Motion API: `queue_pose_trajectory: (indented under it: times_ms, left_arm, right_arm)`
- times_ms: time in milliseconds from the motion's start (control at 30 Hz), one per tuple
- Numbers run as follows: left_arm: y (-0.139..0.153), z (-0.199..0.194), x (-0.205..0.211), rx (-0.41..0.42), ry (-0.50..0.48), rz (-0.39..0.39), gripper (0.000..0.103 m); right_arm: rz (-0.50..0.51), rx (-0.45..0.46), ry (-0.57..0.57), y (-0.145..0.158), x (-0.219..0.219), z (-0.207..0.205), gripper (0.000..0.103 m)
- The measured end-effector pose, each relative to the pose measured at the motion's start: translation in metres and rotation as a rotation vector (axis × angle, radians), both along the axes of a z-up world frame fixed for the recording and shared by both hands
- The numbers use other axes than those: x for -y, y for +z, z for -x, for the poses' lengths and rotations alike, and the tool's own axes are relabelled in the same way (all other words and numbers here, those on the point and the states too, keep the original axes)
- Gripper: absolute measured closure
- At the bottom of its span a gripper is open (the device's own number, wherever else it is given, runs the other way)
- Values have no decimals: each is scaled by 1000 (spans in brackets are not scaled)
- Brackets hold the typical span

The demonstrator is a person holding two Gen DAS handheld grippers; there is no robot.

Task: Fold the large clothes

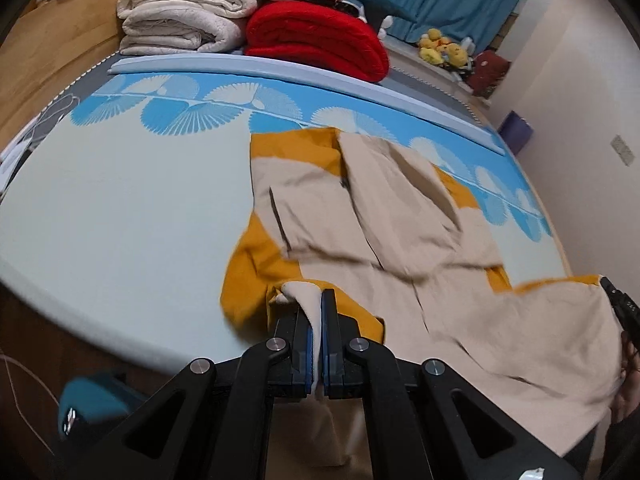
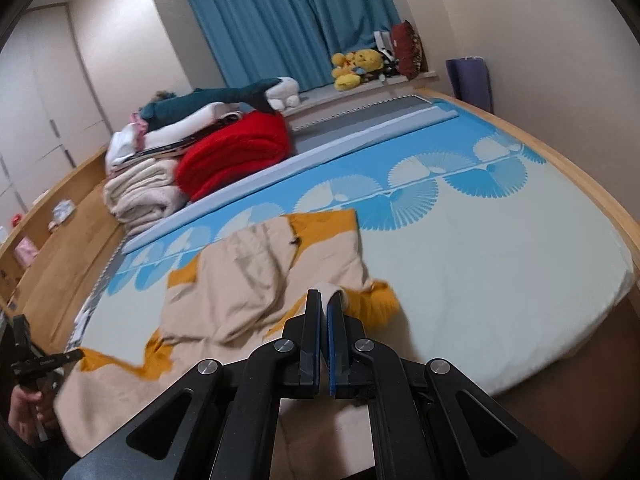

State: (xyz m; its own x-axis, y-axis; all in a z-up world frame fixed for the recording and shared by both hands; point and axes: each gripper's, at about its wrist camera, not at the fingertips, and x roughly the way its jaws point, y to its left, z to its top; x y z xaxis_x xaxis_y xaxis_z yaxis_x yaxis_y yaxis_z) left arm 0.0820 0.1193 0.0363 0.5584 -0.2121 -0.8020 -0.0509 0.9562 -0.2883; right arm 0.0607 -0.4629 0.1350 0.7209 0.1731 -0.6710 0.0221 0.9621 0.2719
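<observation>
Both grippers, left gripper (image 1: 322, 300) and right gripper (image 2: 325, 300), I read as clamped on cream hem of one beige-and-mustard garment (image 1: 400, 216), spread on the bed sheet (image 1: 120, 208) and draping off its near edge. Behind: two folded blankets, red (image 1: 316, 40) and cream (image 1: 180, 20). Both point level toward the curtain (image 2: 288, 12).

bare mattress (image 2: 500, 264) beside garment (image 2: 240, 272), folded blankets (image 2: 236, 156) blocking far edge
</observation>
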Motion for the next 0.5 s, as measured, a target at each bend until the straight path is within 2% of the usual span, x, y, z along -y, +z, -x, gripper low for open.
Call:
queue_pose_trajectory:
  times_ms: [100,167,267,367,433,500]
  left_arm:
    - [-22,-54,-11,-22,23,22,102]
    - [-38,-96,-19,-67,45,42,102]
    - [-59,-145,-25,-98,60,12,101]
    - [-83,-169,-30,-124,73,11,101]
    - [-98,-175,-29,-179,74,2,99]
    - [-103,-180,-31,-193,70,4,97]
  right_arm:
    - [30,-39,-25,-21,-1,-61,100]
    - [66,-64,-32,-36,-5,-104,100]
    - [106,-108,-28,-58,-11,-162,101]
    - [180,-159,-29,-90,-21,-213,101]
    - [213,-214,-29,-112,-28,-233,101]
    - [255,-267,-27,-125,-34,-248,101]
